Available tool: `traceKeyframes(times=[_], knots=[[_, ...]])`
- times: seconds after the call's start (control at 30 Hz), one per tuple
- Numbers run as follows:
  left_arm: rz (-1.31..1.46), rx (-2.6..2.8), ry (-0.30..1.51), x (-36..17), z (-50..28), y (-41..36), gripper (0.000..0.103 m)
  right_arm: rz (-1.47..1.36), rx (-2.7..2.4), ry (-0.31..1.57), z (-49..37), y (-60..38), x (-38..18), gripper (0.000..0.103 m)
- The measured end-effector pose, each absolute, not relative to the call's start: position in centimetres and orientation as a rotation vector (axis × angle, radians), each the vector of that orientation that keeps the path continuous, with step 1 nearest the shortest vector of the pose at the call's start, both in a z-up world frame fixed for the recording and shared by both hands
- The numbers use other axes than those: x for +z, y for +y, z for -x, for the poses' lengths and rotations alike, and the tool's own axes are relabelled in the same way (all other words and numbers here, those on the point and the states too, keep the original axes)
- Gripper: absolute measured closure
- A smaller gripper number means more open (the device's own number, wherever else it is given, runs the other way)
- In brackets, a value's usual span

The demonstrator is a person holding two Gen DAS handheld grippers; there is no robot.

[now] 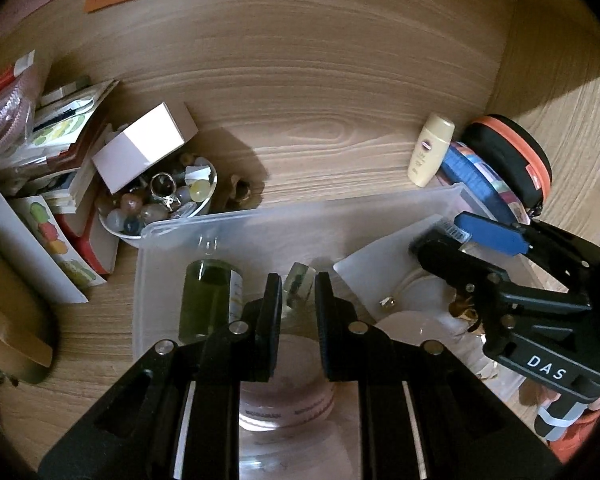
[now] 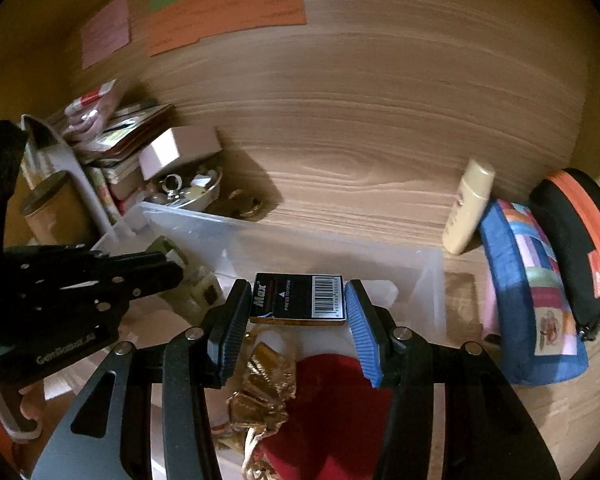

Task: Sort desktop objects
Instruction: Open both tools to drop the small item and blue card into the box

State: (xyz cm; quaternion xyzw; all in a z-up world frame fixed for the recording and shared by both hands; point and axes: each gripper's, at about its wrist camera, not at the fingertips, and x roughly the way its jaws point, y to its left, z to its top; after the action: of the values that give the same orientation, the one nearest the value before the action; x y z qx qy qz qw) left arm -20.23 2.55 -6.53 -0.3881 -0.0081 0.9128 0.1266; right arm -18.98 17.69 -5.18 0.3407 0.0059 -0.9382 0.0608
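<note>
The black box, marked "press to open", is clamped by its short ends in my right claw above the clear bin. It looks light, rigid and slick, so I would keep the pads flat on those ends. My left claw hangs nearly closed, holding nothing.

Your left gripper is matte black, its two fingers faced with ribbed black pads; round silver screws sit on the linkage; white strips run down its body; its side reads "GenRobot.ai". Your right gripper has black arms, ribbed blue pads and silver screws; white "DAS" lettering marks its side.
</note>
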Motion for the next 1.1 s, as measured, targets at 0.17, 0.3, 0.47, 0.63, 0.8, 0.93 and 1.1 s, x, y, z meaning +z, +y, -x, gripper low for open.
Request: traceKeyframes(times=[0.17,0.3,0.47,0.63,0.8,0.93,1.1], knots=[[1.125,2.653,-0.028,-6.6,20.1,2.5,0.088,-1.029,-2.836,0.010,18.9,17.9,-5.1,0.051],[1.112,2.665,-0.022,-6.5,19.8,2.4,0.073,-0.993,-2.859,-0.003,18.6,18.1,-4.8,0.039],[1.090,2.682,-0.003,-6.3,19.4,2.4,0.066,-0.990,-2.879,0.003,18.5,18.3,-4.5,0.032],[1.058,2.717,0.011,-5.4,18.9,2.3,0.052,-0.964,-2.896,-0.002,18.1,18.5,-4.0,0.023],[1.013,2.761,0.018,-4.2,18.0,2.1,0.036,-0.937,-2.900,0.013,17.5,18.6,-3.4,0.021],[0.981,2.811,0.035,-3.3,17.1,1.7,0.023,-0.927,-2.926,0.020,17.1,18.8,-2.8,0.015],[0.933,2.872,0.058,-2.2,15.4,1.1,0.010,-0.887,-2.937,0.029,16.1,18.7,-1.7,0.008]])
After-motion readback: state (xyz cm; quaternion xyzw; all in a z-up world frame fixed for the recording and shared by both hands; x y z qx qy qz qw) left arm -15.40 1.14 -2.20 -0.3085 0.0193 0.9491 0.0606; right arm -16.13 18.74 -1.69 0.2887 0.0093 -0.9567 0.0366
